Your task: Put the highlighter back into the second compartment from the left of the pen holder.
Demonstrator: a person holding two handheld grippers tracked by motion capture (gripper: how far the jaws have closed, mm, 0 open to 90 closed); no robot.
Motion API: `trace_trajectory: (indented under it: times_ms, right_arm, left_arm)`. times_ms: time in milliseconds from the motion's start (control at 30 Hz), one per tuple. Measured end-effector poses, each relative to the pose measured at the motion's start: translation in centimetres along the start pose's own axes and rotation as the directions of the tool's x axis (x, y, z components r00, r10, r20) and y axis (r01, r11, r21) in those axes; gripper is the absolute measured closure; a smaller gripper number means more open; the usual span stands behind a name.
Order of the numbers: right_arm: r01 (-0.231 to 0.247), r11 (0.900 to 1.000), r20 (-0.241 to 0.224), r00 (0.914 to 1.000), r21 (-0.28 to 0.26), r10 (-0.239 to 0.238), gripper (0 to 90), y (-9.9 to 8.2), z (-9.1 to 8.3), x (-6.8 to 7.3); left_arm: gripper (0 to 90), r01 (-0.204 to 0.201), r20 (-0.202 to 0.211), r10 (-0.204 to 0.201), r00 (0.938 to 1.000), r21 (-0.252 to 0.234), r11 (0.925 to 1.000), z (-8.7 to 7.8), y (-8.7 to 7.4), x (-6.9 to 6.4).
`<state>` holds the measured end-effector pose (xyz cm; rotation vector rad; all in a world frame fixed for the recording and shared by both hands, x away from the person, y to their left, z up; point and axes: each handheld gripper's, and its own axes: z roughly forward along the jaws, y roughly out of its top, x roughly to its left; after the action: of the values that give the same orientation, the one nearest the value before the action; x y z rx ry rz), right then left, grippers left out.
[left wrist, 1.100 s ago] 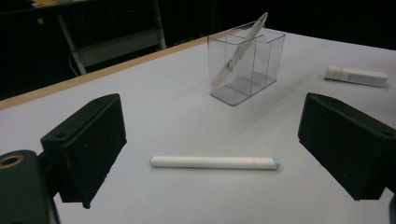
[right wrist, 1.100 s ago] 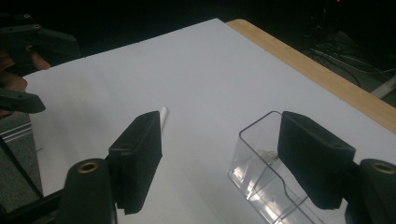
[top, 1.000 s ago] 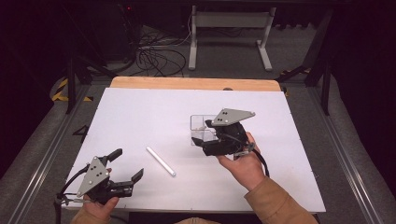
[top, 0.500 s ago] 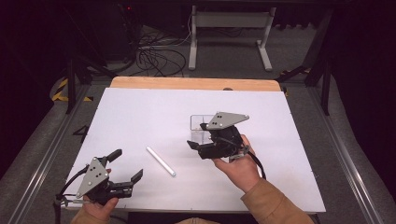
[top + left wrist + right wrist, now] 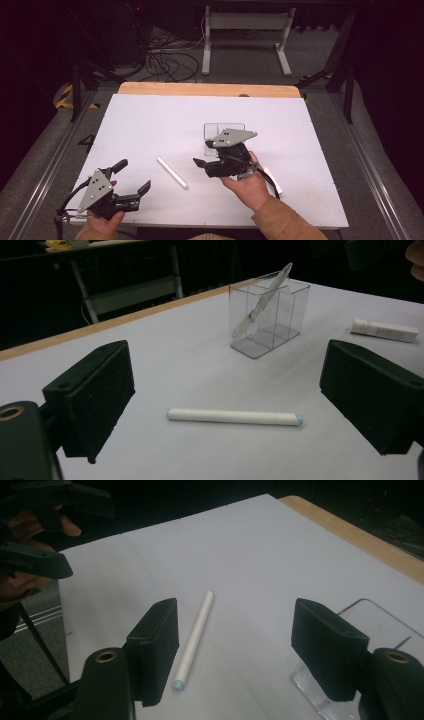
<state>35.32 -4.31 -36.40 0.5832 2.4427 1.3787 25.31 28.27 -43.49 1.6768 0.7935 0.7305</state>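
Right hand-held gripper (image 5: 202, 159) at centre of the high view, just below the clear box (image 5: 224, 131), jaws apart with nothing between them, and lately closing a little. In the right gripper view, jaws low in the frame, the pen (image 5: 194, 638) lying on the white surface (image 5: 260, 555) close by the left jaw, blue-tipped end nearest the camera, untouched. Clear box (image 5: 370, 630) at lower right of that view, partly behind the right jaw.

Left hand-held gripper (image 5: 135, 177) at lower left of the high view, jaws wide apart and empty, held by a hand (image 5: 102, 222) at the bottom edge. Seen also at upper left of the right gripper view (image 5: 35, 530), dark and well apart from the pen.

Pen (image 5: 172, 172) in the high view a little left of centre, slanting from upper left to lower right, between the two grippers, touching neither. In the left gripper view, pen (image 5: 235, 416) flat at centre, well ahead of the jaws, blue tip to the right.

Clear box (image 5: 267, 320) in the upper middle of the left gripper view, upright, divided into compartments, a clear pen (image 5: 262, 302) leaning inside it. Small white tube (image 5: 384, 330) flat on the surface at upper right of that view, apart from the box.
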Motion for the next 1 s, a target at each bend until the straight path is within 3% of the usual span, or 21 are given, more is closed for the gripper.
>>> trace_trajectory:
  times_ms: [533, 1000]
  right_arm:
    - [-0.006, 0.9969, -0.011, 0.9999, 0.078, 0.007, 37.6, -2.3, 4.7, 2.1]
    - [0.015, 0.9857, -0.009, 0.9999, 0.168, -0.014, 38.8, -3.6, 7.9, 3.1]
  left_arm:
    - [7.2, 0.008, 0.002, -0.008, 1.0000, 0.004, 1.0000, -0.1, 0.0, 0.2]
    - [7.3, 0.008, 0.004, -0.008, 1.0000, 0.007, 0.9999, 0.0, 0.0, 0.1]
